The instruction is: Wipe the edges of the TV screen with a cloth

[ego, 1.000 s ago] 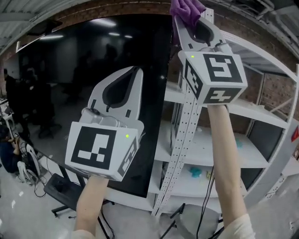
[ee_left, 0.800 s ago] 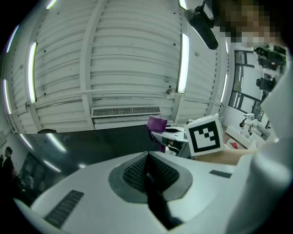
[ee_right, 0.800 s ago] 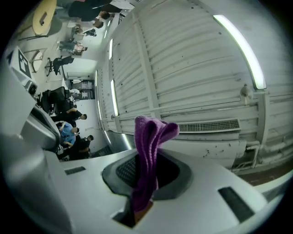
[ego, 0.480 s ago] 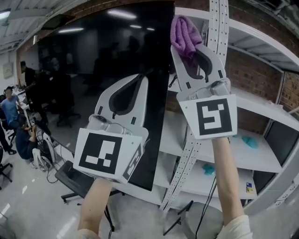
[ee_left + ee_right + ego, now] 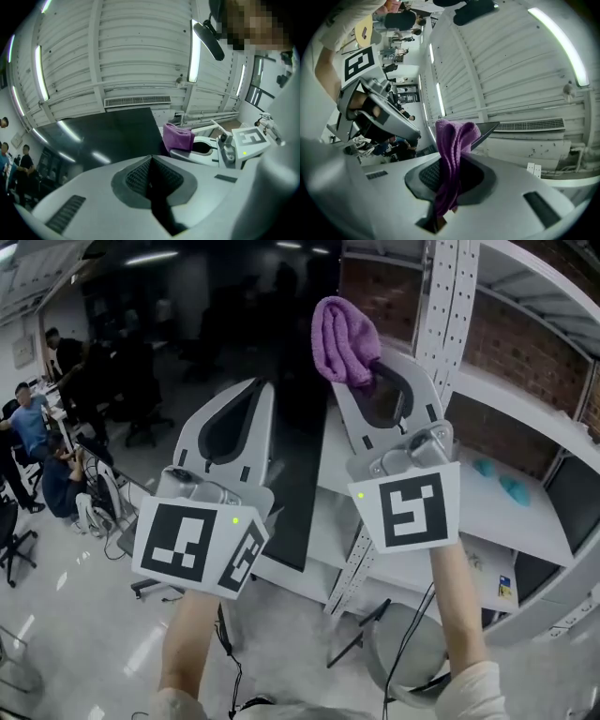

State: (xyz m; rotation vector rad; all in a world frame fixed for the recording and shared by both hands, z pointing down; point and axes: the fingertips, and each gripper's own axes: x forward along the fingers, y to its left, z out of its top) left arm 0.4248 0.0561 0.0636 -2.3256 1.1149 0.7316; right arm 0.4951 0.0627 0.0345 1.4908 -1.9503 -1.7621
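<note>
Left gripper [image 5: 266,390]: jaws pressed together, empty, raised before TV screen [image 5: 187,324] face. Right gripper [image 5: 367,381]: clamped on bunched purple cloth [image 5: 345,338], at TV screen's right edge; contact unclear. White shelf rack [image 5: 525,512] right of TV screen, behind.

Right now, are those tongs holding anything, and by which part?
The right tongs pinch the purple cloth by its lower end, the bunch sticking out above. The left tongs are shut, empty.

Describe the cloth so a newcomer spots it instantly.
Find the big black TV screen; by its right edge stands the right hand-held gripper. Pinched in its tips is the cloth, the only purple thing among black glass and white shelving.
</note>
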